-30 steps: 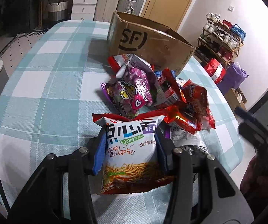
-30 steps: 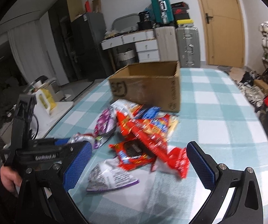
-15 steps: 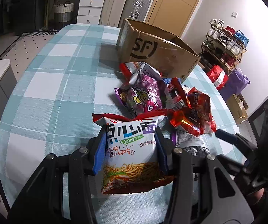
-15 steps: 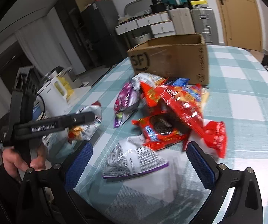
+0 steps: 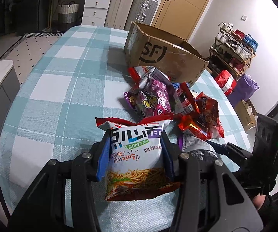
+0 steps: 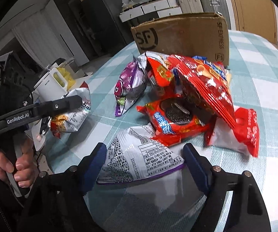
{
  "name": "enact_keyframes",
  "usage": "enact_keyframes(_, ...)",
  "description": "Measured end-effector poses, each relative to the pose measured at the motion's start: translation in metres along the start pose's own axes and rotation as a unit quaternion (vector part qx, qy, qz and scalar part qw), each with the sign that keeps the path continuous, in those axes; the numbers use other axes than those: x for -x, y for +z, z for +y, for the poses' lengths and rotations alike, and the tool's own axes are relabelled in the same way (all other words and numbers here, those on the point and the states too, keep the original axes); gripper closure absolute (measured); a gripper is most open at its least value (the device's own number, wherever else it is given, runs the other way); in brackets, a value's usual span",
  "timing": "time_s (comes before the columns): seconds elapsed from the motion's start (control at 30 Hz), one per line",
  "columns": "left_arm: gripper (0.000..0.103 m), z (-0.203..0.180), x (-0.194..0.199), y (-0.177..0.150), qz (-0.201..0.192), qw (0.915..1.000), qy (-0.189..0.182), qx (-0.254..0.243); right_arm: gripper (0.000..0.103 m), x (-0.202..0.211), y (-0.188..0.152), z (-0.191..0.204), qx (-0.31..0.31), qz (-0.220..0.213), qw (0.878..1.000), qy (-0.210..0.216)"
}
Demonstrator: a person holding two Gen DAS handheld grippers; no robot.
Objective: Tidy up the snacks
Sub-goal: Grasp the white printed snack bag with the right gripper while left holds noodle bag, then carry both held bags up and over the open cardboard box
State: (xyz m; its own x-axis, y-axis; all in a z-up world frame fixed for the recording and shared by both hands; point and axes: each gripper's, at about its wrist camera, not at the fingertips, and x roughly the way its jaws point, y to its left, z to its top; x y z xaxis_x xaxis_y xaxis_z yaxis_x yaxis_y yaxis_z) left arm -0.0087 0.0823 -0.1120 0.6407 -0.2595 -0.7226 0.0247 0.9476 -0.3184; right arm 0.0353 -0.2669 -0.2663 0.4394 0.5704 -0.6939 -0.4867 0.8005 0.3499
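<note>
Left wrist view. Left gripper (image 5: 136,154) clamped on a white noodle-snack bag (image 5: 137,154), blue pads pressed into both sides, bag raised off the checked tablecloth (image 5: 61,96). Grip unchanged from a second ago; bag at the same place between the fingers. Ahead and slightly right of the fingertips: snack pile led by a purple bag (image 5: 152,100) and a red crinkled packet (image 5: 204,119). Beyond the pile, farther ahead: open cardboard box (image 5: 166,58), interior hidden from this angle, contents not determinable. At far right: right gripper's body, now inside the picture, barely visible a second ago. Probable meaning: one snack secured and ready to carry toward the box, second tool closing in on another.

Right wrist view. Right gripper (image 6: 144,162) spread wide, nothing clamped, fingers now flanking a silver-white bag with purple edge (image 6: 140,158); same bag well ahead of the fingertips a second ago. Contact with the pads not determinable. Just beyond: red cookie packet (image 6: 173,119), larger red bag (image 6: 202,85), purple bag at upper left of the pile. Far ahead: cardboard box, near wall only, interior unseen. To the left: left gripper, held in a hand (image 6: 9,162), carrying the noodle-snack bag clear of the pile. Apparent next step: closing on the silver-white bag.
</note>
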Motion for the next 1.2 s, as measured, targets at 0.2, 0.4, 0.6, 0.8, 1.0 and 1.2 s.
enact_keyframes(0.2, 0.059, 0.004, 0.000, -0.002, 0.001, 1.0000, 0.002, 0.007, 0.025, -0.008, 0.002, 0.011, 0.028, 0.010, 1.000, 0.005)
enact_keyframes(0.4, 0.059, 0.007, 0.000, -0.003, 0.001, 0.9999, 0.003, 0.012, 0.029, -0.011, 0.002, 0.018, 0.047, 0.020, 0.999, 0.016)
enact_keyframes(0.6, 0.059, 0.008, 0.001, -0.003, 0.000, 0.9998, 0.000, 0.018, 0.031, -0.013, -0.003, 0.022, 0.044, 0.023, 0.998, 0.049)
enact_keyframes(0.8, 0.059, 0.007, 0.002, -0.004, 0.000, 0.9999, -0.001, 0.016, 0.032, -0.008, -0.002, 0.003, -0.027, 0.011, 0.995, 0.094)
enact_keyframes(1.0, 0.059, 0.004, 0.002, -0.003, -0.001, 0.9998, -0.004, 0.018, 0.032, -0.001, 0.002, 0.000, -0.051, -0.007, 0.991, 0.123)
enact_keyframes(1.2, 0.059, -0.001, 0.003, 0.002, -0.001, 0.9999, 0.007, 0.013, 0.032, 0.013, 0.009, -0.003, -0.061, -0.029, 0.987, 0.143)
